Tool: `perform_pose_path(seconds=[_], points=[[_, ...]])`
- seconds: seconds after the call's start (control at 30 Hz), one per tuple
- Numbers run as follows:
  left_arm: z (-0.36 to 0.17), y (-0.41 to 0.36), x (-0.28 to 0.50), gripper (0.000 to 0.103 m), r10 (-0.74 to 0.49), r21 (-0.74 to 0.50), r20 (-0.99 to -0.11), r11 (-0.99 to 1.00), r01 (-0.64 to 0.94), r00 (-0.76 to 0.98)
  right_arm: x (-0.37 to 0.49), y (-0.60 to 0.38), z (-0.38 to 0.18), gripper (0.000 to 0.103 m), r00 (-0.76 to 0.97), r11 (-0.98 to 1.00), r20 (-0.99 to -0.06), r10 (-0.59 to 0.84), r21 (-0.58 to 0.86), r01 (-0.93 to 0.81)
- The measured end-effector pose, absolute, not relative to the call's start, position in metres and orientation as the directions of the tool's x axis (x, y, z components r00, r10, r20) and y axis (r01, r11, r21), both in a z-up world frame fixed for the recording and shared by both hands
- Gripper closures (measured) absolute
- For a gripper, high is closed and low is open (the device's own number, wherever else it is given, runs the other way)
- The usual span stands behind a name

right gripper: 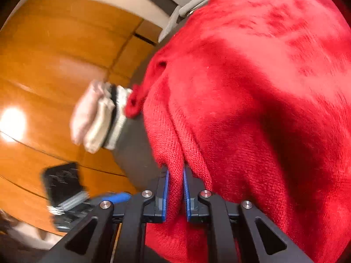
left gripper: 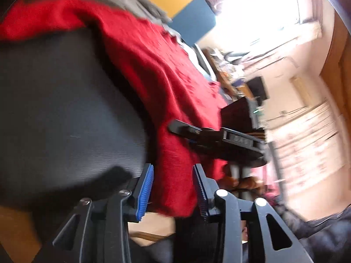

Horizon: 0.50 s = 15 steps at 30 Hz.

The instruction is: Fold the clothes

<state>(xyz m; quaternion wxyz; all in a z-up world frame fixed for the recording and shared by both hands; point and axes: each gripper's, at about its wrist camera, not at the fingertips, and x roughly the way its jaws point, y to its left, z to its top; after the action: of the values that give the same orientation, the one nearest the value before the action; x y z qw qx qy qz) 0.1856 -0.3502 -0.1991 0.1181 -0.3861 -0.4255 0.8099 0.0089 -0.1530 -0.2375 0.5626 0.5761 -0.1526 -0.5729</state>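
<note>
Red knit is filling both views: a red sweater (right gripper: 252,92) is lying draped across a dark counter (left gripper: 65,109), one edge trailing over the counter's rim. Grey fabric (left gripper: 131,2) is bunching behind the sweater, and a pale folded cloth with a dark stripe (right gripper: 98,118) is sitting just beside the sweater's edge, at the counter's border above the wooden floor (right gripper: 43,54). A black device (right gripper: 63,186) is lying down on that floor, though blur is making it hard to identify.

The right gripper (right gripper: 175,195) is pointing up into the knit, its blue pads (right gripper: 165,195) clenched on a pinched fold of the sweater's hem. The left gripper (left gripper: 173,190) is tilting across the hanging edge with its pads (left gripper: 144,192) standing apart; the cloth is lying between them, seemingly unpressed. The right gripper's black body (left gripper: 219,135) is showing in the left view, against the sweater's far edge.

Bare counter is lying open to the left of the sweater in the left view
</note>
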Motion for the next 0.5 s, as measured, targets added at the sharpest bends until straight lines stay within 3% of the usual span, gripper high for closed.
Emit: perform_pose_path(seconds=[0.17,0.3,0.33,0.37,0.4,0.5], points=[[-0.215,-0.337,0.164,0.059,0.568,-0.784,-0.531,-0.611,0.11,-0.629,0.005,-0.143,-0.247,0.094,0.322,-0.266,-0.4,-0.858,0.882,0.389],[-0.225,-0.339,0.158,0.058,0.647,-0.861,-0.441,-0.501,0.09,-0.621,0.001,-0.143,-0.245,0.094,0.339,-0.238,-0.37,-0.865,0.897,0.372],[-0.225,-0.34,0.157,0.063,0.634,-0.853,-0.462,-0.509,0.115,-0.62,0.002,-0.143,-0.244,0.094,0.342,-0.234,-0.366,-0.865,0.899,0.37],[-0.224,-0.341,0.157,0.082,0.619,-0.843,-0.485,-0.52,0.141,-0.618,0.002,-0.146,-0.245,0.094,0.344,-0.233,-0.365,-0.865,0.9,0.369],[-0.223,-0.342,0.156,0.091,0.604,-0.832,-0.508,-0.529,0.167,-0.614,0.001,-0.148,-0.246,0.094,0.347,-0.232,-0.364,-0.865,0.901,0.368],[-0.208,-0.352,0.17,0.092,0.529,-0.809,-0.538,-0.543,0.226,-0.656,0.0,-0.148,-0.243,0.091,0.339,-0.253,-0.382,-0.86,0.895,0.366]])
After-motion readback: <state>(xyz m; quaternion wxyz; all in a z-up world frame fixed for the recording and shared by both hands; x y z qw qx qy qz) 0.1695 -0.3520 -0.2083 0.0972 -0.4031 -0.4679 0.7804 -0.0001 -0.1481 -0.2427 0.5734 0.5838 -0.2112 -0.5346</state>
